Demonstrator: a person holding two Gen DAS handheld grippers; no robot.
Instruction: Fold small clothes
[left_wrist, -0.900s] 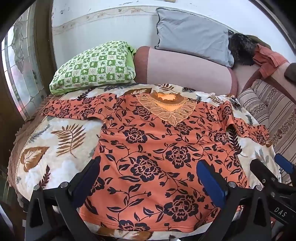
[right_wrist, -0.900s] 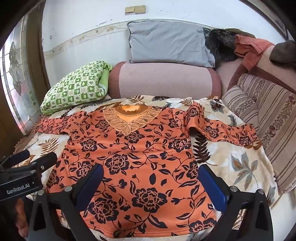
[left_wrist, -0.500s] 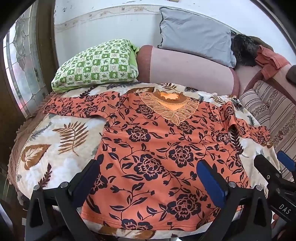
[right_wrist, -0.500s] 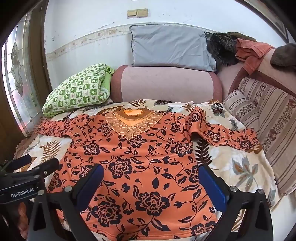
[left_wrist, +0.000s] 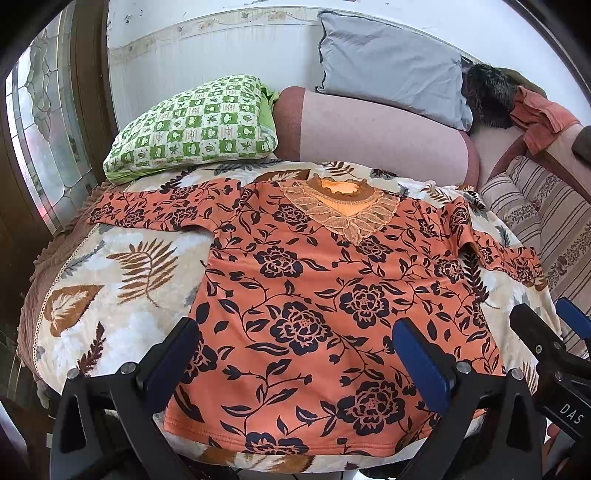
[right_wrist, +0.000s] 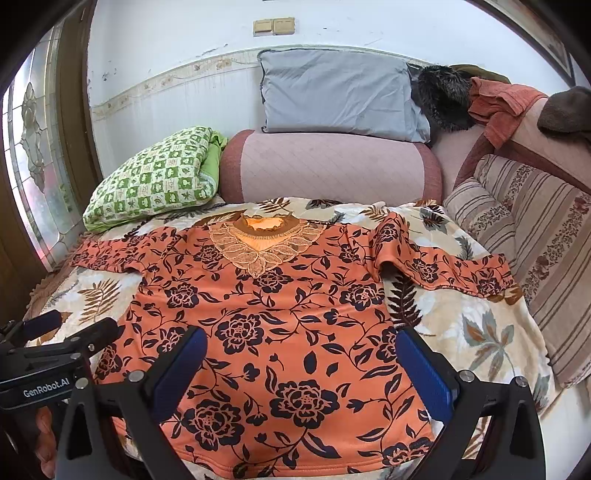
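Note:
An orange top with dark flowers (left_wrist: 314, 288) lies flat, front up, on a leaf-print blanket (left_wrist: 110, 295), lace collar at the far end and both sleeves spread out. It also shows in the right wrist view (right_wrist: 280, 321). My left gripper (left_wrist: 295, 343) is open and empty, held above the hem near the left side. My right gripper (right_wrist: 301, 354) is open and empty, above the hem toward the right. Each gripper appears at the edge of the other's view: the right one (left_wrist: 546, 332), the left one (right_wrist: 70, 328).
A green checked pillow (left_wrist: 192, 125) lies at the far left. A pink bolster (left_wrist: 380, 133) and a grey pillow (left_wrist: 391, 62) lie behind the collar. Striped cushions (right_wrist: 535, 240) and heaped clothes (right_wrist: 498, 99) stand on the right. A glass door (left_wrist: 40, 122) is at the left.
Both grippers have drawn back and risen slightly from the top, so more of the wall and pillows shows. The top has not moved. Both grippers stay open.

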